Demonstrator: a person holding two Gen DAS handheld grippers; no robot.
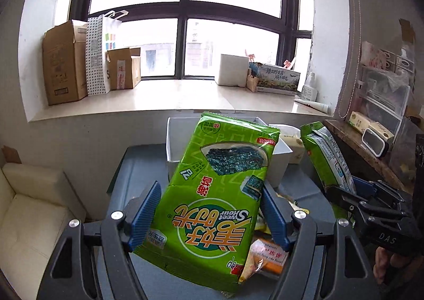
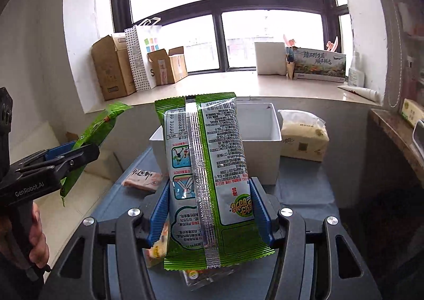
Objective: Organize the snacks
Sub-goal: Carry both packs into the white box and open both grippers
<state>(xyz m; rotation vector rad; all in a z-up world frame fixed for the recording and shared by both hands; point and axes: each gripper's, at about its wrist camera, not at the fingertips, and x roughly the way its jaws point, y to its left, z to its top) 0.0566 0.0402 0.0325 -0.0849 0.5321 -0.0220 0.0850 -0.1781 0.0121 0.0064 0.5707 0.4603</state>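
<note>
Green seaweed packs, one gripped tight in each claw (image 1: 210,216) (image 2: 209,214), lifted toward the white box (image 2: 267,138) for sorting.

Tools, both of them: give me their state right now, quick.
Left tool: closed on a green seaweed snack pack, front side up.
Right tool: closed on a second green seaweed pack, back side up.
</note>
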